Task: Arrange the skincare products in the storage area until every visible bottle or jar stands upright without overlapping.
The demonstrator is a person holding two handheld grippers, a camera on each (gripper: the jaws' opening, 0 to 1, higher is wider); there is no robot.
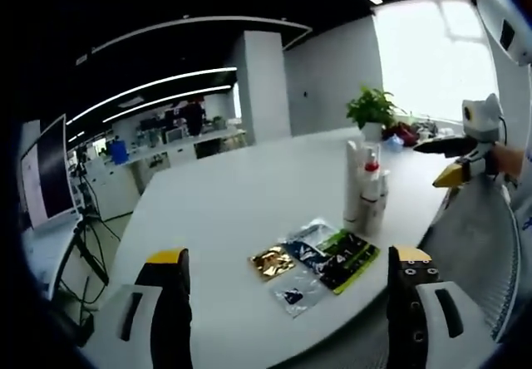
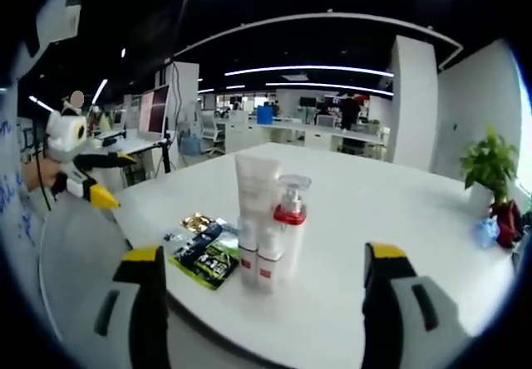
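A tight cluster of skincare containers stands upright near the white table's edge: a tall white tube, a clear pump bottle with a red collar and small white bottles with red bands. In the left gripper view the cluster is right of centre. My left gripper is open and empty, short of the table. My right gripper is open and empty, facing the cluster from the opposite side. Each gripper shows in the other's view, held off the table edge: the right gripper and the left gripper.
Several flat foil sachets lie beside the bottles at the table's edge, also seen as sachets. A potted plant stands at the far side. A monitor on a stand and office desks lie beyond.
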